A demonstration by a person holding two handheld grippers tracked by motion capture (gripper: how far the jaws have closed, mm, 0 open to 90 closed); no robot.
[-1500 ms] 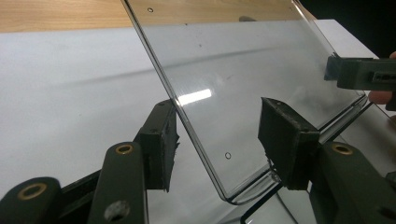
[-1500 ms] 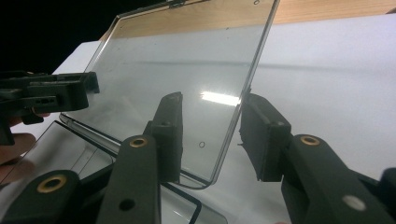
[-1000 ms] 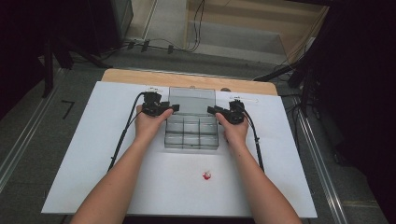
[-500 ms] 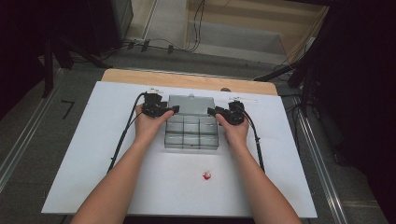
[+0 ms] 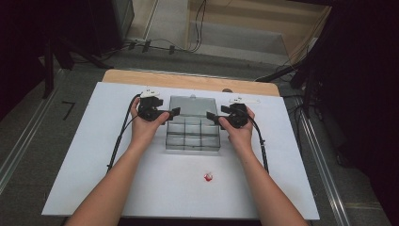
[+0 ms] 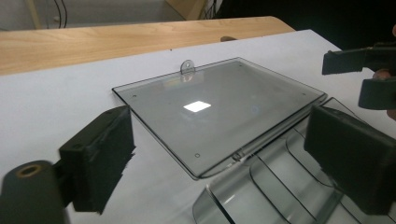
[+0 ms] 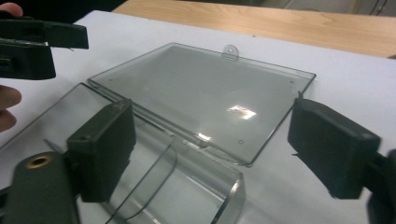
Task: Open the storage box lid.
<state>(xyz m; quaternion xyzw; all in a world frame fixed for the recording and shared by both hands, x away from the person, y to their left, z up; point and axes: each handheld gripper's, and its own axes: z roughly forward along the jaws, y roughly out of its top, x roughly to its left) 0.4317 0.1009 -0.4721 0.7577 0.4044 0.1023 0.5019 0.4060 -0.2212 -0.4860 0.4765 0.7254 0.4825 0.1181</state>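
A clear plastic compartment box (image 5: 193,136) sits mid-table with its lid (image 5: 193,106) swung back and lying flat behind it. My left gripper (image 5: 171,113) hovers at the lid's left edge near the hinge, and my right gripper (image 5: 212,117) at its right edge. Both have just been opening and nothing is pressed between their pads. In the left gripper view the open jaws (image 6: 224,158) frame the lid (image 6: 215,112) and the box's dividers (image 6: 280,186). In the right gripper view the wide jaws (image 7: 210,154) frame the lid (image 7: 201,93) and the box's corner (image 7: 154,186).
A small red object (image 5: 209,177) lies on the white tabletop (image 5: 94,155) in front of the box. A wooden strip (image 5: 188,81) runs along the table's far edge. Cables trail from both grippers down the table's sides.
Both grippers' jaws have spread wider. Both hands have risen a little and drawn slightly away from the lid's sides.
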